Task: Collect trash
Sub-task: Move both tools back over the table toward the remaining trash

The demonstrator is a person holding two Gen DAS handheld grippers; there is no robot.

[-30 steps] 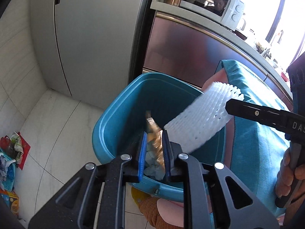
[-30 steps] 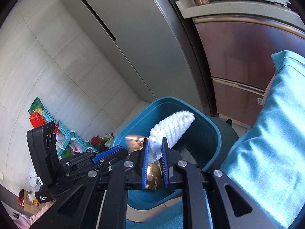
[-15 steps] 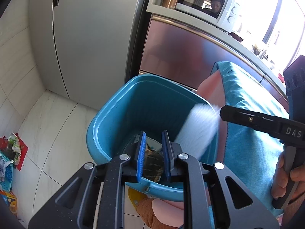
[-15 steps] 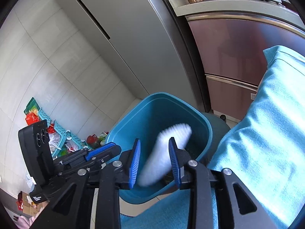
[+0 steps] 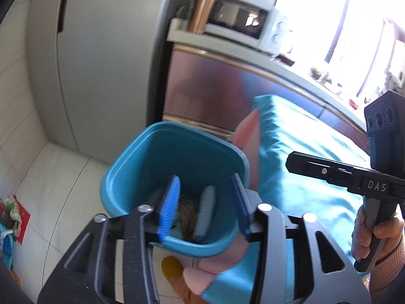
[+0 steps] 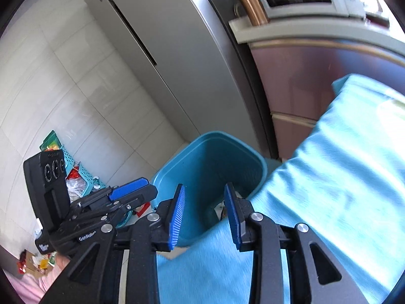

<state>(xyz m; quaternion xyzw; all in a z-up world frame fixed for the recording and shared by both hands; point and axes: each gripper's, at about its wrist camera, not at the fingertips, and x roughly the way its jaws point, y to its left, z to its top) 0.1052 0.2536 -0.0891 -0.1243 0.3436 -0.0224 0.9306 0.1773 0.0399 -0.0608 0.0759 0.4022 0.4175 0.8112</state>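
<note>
Kitchen-floor bin (image 5: 131, 167) holds trash (image 5: 188, 215) below both just-opened (empty) grippers (image 5: 205, 204) (image 6: 203, 214).

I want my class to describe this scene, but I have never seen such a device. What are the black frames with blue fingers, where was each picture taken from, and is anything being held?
There is no robot here: a person holds a hand-held tool in each hand, each with a camera looking along its two fingers. One picture looks out from the left gripper, the other from the right gripper. Both point down at a blue bin on a tiled floor, beside a teal cloth. The left fingers have just been opening and both grippers are open and empty. A brownish wrapper and a pale foam sleeve lie in the bin. A hand grips the right tool's handle.
</note>
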